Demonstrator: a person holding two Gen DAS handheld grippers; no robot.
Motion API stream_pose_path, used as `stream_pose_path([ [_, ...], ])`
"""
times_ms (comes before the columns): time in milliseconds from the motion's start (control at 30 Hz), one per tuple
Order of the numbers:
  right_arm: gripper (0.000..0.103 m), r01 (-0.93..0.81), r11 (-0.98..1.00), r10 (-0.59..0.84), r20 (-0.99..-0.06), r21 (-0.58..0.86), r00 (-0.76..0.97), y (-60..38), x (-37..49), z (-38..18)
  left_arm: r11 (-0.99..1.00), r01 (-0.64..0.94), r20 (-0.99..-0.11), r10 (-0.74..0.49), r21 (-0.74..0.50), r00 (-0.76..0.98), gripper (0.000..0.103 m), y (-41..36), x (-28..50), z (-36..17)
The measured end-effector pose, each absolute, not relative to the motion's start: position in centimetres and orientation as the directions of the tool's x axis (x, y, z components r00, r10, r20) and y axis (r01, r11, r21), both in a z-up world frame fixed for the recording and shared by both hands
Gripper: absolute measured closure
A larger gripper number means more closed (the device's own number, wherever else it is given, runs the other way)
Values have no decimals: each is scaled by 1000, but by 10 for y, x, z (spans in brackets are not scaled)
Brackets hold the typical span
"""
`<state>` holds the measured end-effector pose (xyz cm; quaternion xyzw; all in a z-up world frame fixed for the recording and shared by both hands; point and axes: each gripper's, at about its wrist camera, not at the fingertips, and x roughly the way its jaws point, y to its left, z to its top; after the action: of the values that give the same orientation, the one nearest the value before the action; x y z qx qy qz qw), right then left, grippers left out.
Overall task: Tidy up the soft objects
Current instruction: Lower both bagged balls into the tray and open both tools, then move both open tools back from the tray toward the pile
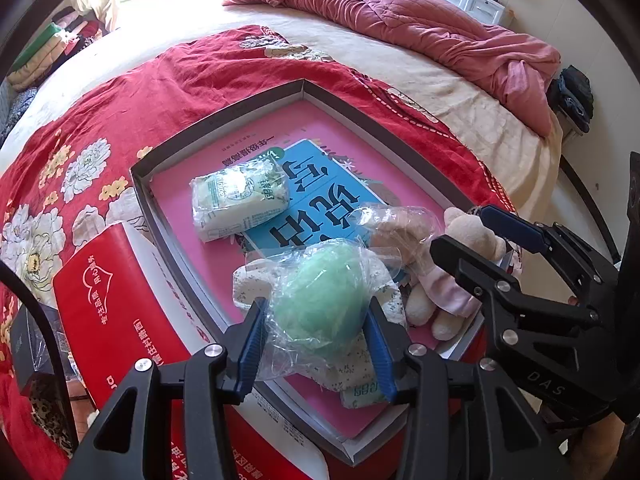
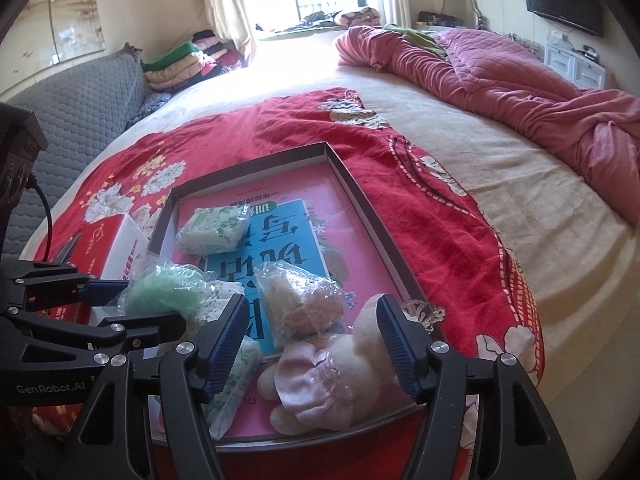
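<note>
A green fluffy ball in a clear bag [image 1: 320,304] sits over the near end of a grey shallow box [image 1: 224,120]. My left gripper [image 1: 318,344] is shut on it, a blue pad pressing each side. From the right wrist camera the ball [image 2: 164,288] shows between the left gripper's fingers [image 2: 144,304]. A cream plush toy in a pink dress [image 2: 328,376] lies in the box's near corner. My right gripper [image 2: 312,348] is open around it, its pads off the toy. A green-white tissue pack [image 1: 236,204] and a bagged brown soft thing [image 2: 300,304] also lie in the box.
The box is lined with a pink and a blue book [image 2: 280,240] and rests on a red floral cloth [image 2: 400,168] on a bed. A red carton [image 1: 112,312] stands left of the box. A pink quilt [image 1: 420,20] lies crumpled at the far right.
</note>
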<state>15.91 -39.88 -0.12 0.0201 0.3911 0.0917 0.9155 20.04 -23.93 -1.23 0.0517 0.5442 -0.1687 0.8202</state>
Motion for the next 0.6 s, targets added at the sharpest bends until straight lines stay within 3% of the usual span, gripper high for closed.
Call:
stream_pose_path([
  [600,30,-122,987,157,-693,100,704,-406,151,11,942,334,-907,-169,-33,385,42,-241,196,-6],
])
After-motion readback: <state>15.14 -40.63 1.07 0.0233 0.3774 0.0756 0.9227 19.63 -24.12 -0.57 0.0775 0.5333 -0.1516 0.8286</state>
